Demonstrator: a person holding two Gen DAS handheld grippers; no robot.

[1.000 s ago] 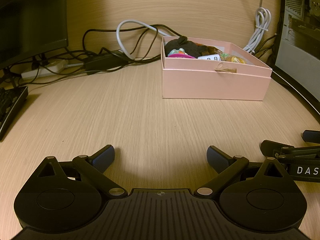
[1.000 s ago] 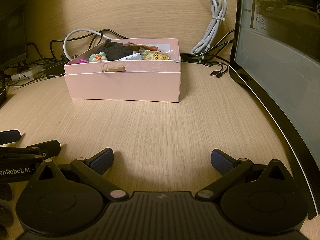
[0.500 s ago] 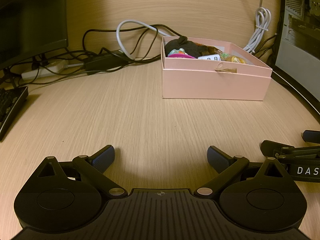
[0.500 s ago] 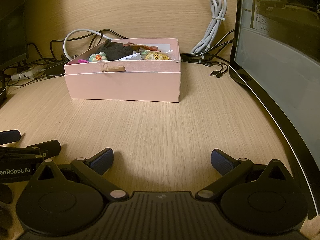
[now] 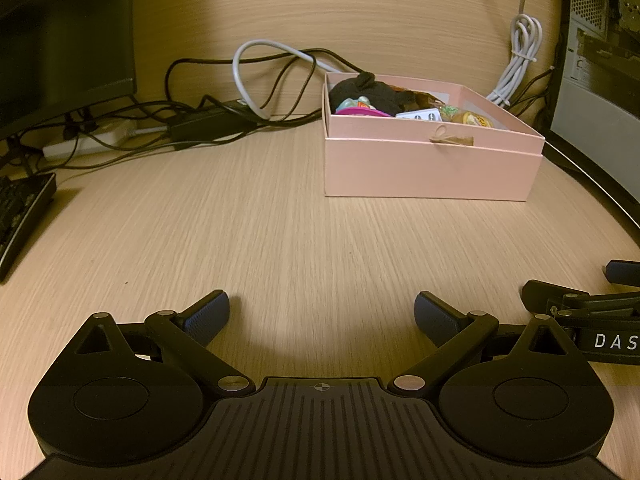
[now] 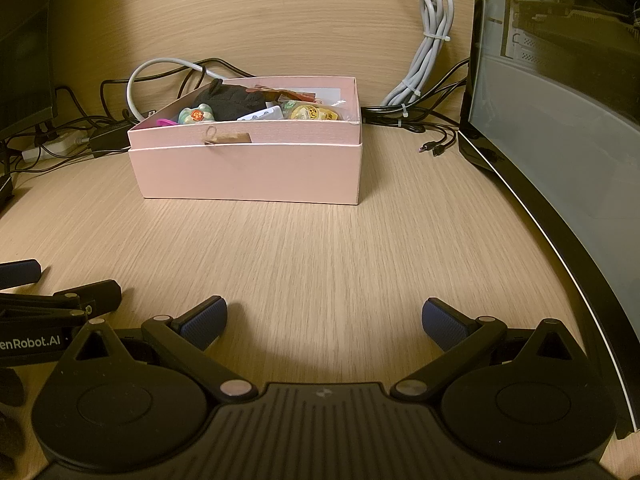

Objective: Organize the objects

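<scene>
1. Left wrist view: the left claw [image 5: 322,314] sits low over the counter [image 5: 280,240], level and pointing forward, its two blue-padded fingers [image 5: 208,314] spread wide with nothing between them.
2. Bare wood lies under and ahead of that claw. A pink box [image 5: 430,168] stands farther ahead and to the right, well apart from the fingertips, its lid off and a small tag with a string bow on its near wall.
3. Inside the box lie a black cloth [image 5: 368,90], a pink-rimmed item, a white card and yellow wrapped snacks; they are crowded together, and how they rest on each other cannot be told.
4. At the right edge, part of the right claw [image 5: 592,300] shows, just beside the left one and at about the same height.
5. Behind the box, cables [image 5: 224,116] trail across to a power strip, a monitor [image 5: 64,40] stands at the left, and a keyboard [image 5: 20,216] edge lies below it.
6. Right wrist view: the right claw [image 6: 324,318] is likewise low, level and aimed forward, fingers wide apart and holding nothing.
7. The pink box [image 6: 248,172] sits ahead and slightly left of centre, well clear of the fingertips.
8. A computer case [image 6: 560,128] with a glass side runs along the right, and a bundled grey cord [image 6: 430,48] hangs against the wall behind the box.
9. The left claw [image 6: 52,292] shows at the left edge, close alongside.
</scene>
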